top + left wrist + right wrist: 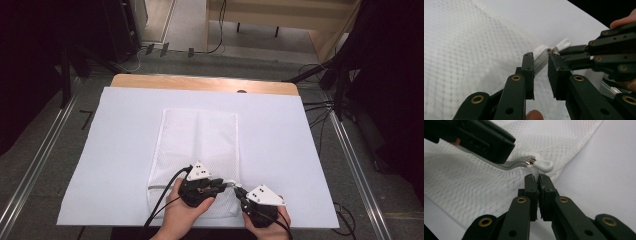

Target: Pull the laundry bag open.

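A white mesh laundry bag point(200, 132) lies flat on the white table cover point(120, 150). Its grey zipper strip point(506, 165) runs along the near end and ends in a white pull tab point(544, 165). My left gripper point(222, 184) is over the bag's near right part. Its jaws stand narrowly apart around the zipper strip point(541, 61), which rises off the bag where it is held. My right gripper point(537, 178) is shut on the bag's mesh edge just below the pull tab point(564, 44). The two gripper tips nearly meet at the bag's near right corner.
The table's wooden far edge point(200, 82) shows beyond the cover. Dark stands and cables point(320, 107) sit on the floor at the right, and metal rails point(35, 150) run along both sides. The person's hands point(177, 215) come in at the near edge.
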A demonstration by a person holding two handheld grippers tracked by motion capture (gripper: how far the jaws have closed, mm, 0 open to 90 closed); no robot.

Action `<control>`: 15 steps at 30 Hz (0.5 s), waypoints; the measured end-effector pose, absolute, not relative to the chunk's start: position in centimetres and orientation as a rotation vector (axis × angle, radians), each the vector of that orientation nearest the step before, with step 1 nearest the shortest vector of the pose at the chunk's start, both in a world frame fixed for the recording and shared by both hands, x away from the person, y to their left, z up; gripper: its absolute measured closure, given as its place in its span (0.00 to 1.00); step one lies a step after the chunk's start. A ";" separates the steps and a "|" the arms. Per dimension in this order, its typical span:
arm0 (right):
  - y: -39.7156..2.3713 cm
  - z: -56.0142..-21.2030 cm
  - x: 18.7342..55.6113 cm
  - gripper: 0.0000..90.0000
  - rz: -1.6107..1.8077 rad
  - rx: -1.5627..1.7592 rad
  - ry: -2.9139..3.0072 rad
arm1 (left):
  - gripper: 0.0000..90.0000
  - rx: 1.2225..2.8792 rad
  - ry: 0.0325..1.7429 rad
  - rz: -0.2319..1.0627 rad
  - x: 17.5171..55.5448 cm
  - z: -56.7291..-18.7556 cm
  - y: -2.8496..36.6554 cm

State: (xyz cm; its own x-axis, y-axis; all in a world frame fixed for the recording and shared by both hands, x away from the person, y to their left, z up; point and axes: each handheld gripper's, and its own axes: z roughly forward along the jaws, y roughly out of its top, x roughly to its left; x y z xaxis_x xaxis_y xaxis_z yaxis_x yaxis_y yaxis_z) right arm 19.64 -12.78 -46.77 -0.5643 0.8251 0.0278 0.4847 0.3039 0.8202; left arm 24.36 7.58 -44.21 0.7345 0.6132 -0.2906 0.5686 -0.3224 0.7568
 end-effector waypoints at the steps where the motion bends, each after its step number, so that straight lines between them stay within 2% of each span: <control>1: -12.7 -46.8 19.6 0.98 1.155 1.163 2.178 | 0.85 2.012 0.900 0.066 24.4 -44.1 7.2; 7: -12.6 -46.7 19.7 0.98 1.154 1.157 2.176 | 0.84 2.003 0.919 0.062 24.7 -43.6 5.7; 11: -12.6 -46.9 19.7 0.98 1.151 1.151 2.194 | 0.76 1.984 0.944 0.041 25.4 -43.0 4.8; 12: -12.5 -46.9 19.7 0.98 1.149 1.152 2.195 | 0.70 1.988 0.958 0.033 25.7 -43.0 4.4; 15: -12.4 -46.9 19.6 0.98 1.143 1.147 2.197 | 0.66 1.975 0.996 0.004 26.0 -43.0 3.6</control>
